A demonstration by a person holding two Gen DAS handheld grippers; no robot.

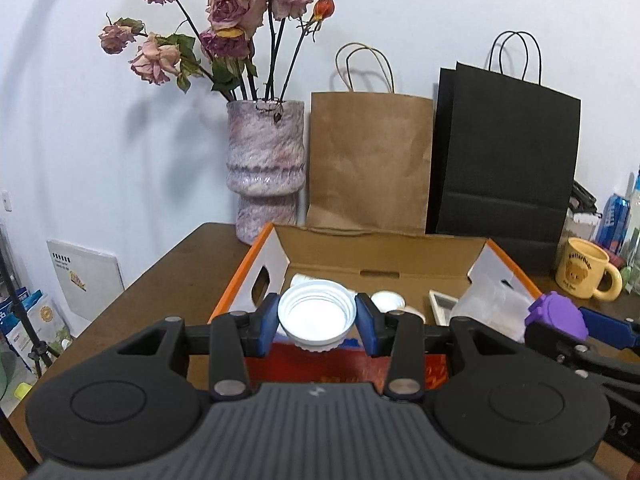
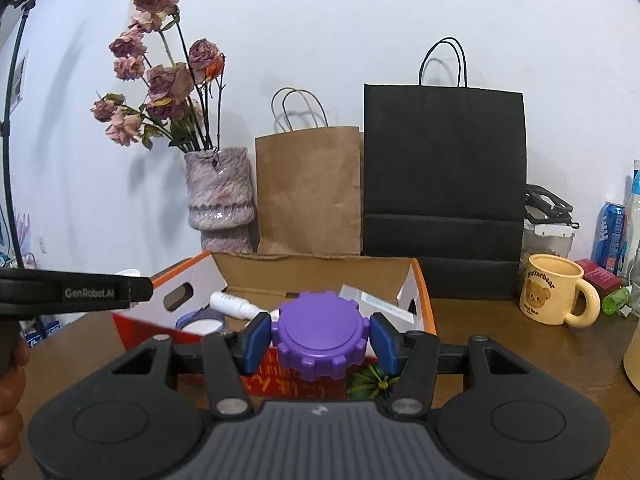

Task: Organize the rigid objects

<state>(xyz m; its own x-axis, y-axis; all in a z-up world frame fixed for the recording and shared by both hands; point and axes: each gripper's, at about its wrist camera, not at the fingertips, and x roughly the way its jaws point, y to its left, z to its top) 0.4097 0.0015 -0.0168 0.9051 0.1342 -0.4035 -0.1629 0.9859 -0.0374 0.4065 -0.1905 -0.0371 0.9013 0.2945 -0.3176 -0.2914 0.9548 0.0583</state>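
Jaws of the left gripper (image 1: 317, 322) pinch a white cap (image 1: 317, 315) above the cardboard box (image 1: 408, 258); the right gripper (image 2: 320, 338) pinches a purple lid (image 2: 320, 330) by its ridged rim. Both grips look shallow, so a tilt could drop either lid outside the box onto the worktop (image 2: 500, 344).

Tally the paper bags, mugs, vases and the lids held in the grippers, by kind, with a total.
Paper bags: 2, brown bag and black bag
Mugs: 1, yellow mug
Vases: 1, vase
Held lids: 2, white lid and purple lid
Total: 6
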